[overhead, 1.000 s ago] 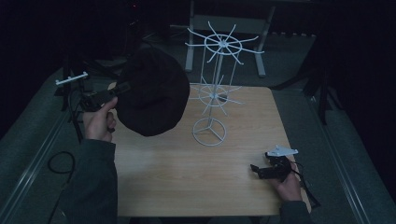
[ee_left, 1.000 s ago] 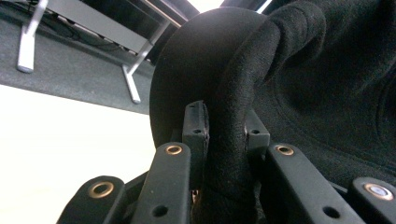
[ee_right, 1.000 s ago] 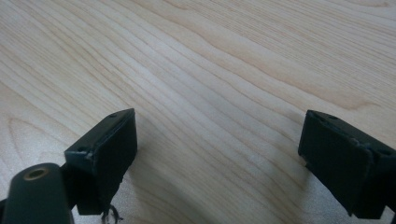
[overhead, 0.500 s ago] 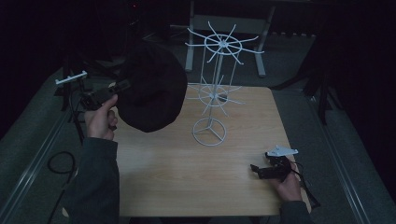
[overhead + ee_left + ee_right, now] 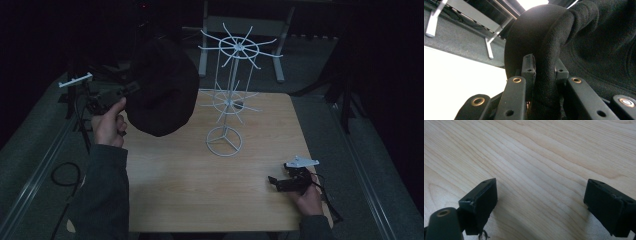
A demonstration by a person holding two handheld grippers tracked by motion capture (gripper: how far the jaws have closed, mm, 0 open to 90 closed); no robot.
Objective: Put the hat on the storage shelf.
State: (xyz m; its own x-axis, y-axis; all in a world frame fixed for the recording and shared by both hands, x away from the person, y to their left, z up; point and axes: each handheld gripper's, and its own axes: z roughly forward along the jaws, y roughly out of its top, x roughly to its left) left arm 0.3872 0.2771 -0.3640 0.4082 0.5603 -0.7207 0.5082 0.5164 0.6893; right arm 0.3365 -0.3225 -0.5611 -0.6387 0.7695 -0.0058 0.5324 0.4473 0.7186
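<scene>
A black felt hat (image 5: 162, 85) hangs in the air over the table's left side, left of a white wire rack (image 5: 227, 95) with spoke arms. My left gripper (image 5: 127, 91) is shut on the hat's brim. In the left gripper view the folded brim (image 5: 549, 75) is pinched between the two pads of my left gripper (image 5: 544, 70). My right gripper (image 5: 279, 182) rests low on the wooden table (image 5: 200, 190) near its front right corner. In the right gripper view my right gripper (image 5: 540, 198) stands open, with bare wood (image 5: 536, 157) between the jaws.
The rack's round base (image 5: 224, 140) stands at the table's middle, its upper spokes (image 5: 239, 47) reaching out over the far edge. A metal frame (image 5: 240, 25) stands behind the table. Cables (image 5: 65, 172) lie on the dark floor at left.
</scene>
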